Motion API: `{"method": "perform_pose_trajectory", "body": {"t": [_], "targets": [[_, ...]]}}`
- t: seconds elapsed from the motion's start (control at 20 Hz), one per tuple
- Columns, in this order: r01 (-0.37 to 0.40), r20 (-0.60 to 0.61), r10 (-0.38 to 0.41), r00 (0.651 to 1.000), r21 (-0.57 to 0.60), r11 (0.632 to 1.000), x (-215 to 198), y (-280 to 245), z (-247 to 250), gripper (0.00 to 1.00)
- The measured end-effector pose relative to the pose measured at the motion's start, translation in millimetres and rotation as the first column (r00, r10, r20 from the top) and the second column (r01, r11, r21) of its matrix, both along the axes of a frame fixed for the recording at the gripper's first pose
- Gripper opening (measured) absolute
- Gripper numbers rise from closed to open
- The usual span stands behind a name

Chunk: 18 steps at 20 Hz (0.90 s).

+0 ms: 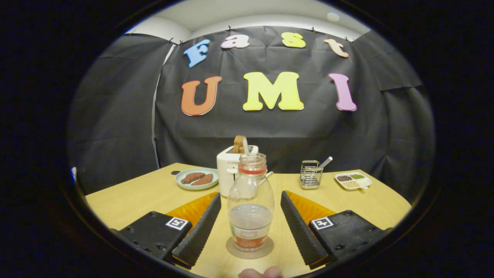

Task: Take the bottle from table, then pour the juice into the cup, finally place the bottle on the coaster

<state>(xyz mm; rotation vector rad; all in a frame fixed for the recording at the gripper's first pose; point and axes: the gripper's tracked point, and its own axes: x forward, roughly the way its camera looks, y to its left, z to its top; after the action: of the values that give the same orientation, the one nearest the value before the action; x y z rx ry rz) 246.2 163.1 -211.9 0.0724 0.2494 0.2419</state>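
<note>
Claw [251, 227] spread wide at the bottom centre of the frame, both fingers clear of everything, holding nothing. Fingertips of a person's hand [260, 273] just visible at the very bottom edge, below the claw. Bottle [251, 200] standing upright between the two fingers, a gap on either side, touched by neither. Clear glass, open at the mouth, a red band around the neck, a low level of pale liquid in the lower part, a label near the base. Bottle base resting on a round grey coaster [249, 249], set down between the fingers at lower centre.

Pale wooden counter [135, 197] beneath all of it, running back across the middle of the frame. Just behind the bottle, partly hidden by it, a white toaster [227, 170] with a slice of bread [240, 143] sticking up from its slot. Left of the toaster, a light green plate [197, 178] carrying two brown pieces of food. Right of centre, a small wire basket [311, 174] with a thin utensil leaning out of it. Further right, near the counter's far edge, a white divided tray [353, 180] with dark, green and pale fillings in its compartments.

Beyond the counter, black cloth wall [115, 116] across the back and both sides of the booth. Pale ceiling [251, 11] at the top of the frame.
</note>
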Motion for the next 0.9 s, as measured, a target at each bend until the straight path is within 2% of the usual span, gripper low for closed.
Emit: {"method": "perform_pose_trajectory", "body": {"t": [0.35,0.5,0.7,0.9], "targets": [[0.038,0.141,-0.037,0.989,-0.008,0.999,-49,-13,99,1.0],[0.1,0.188,-0.098,0.977,-0.002,0.995,-84,-33,140,0.99],[0.139,0.187,-0.132,0.974,-0.025,0.99,-135,-50,164,1.0],[0.133,0.187,-0.128,0.974,-0.017,0.991,-185,-56,172,1.0]]}}
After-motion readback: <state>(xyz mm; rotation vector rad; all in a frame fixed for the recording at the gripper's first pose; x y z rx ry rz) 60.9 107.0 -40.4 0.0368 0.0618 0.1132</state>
